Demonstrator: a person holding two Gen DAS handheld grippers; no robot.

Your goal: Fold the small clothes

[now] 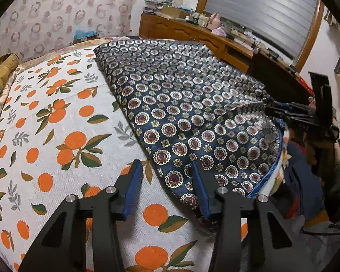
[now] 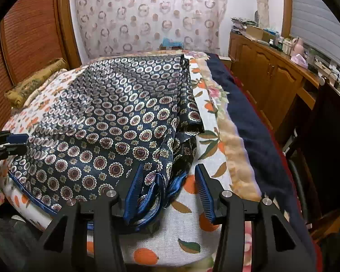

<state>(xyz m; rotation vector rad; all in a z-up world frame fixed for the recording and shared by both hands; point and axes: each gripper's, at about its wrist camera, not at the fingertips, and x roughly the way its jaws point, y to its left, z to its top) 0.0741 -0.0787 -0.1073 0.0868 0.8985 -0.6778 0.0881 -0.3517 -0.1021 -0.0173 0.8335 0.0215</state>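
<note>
Left wrist view: a glossy navy medallion-print garment (image 1: 181, 113) lies spread on the orange-print bedsheet (image 1: 56, 136). The left gripper (image 1: 167, 190) is spread at its near corner. The right gripper (image 2: 170, 192), also spread, straddles bunched blue-trimmed cloth. A wooden sideboard (image 2: 272, 68) stands right.

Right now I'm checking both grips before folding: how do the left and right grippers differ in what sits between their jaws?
The left gripper has the scarf's flat corner edge between its jaws; the right gripper has a bunched, blue-hemmed corner. The left gripper is over the scarf's smooth side; the right gripper is over its rumpled, lifted side. Both stand open above the orange-print sheet.
</note>
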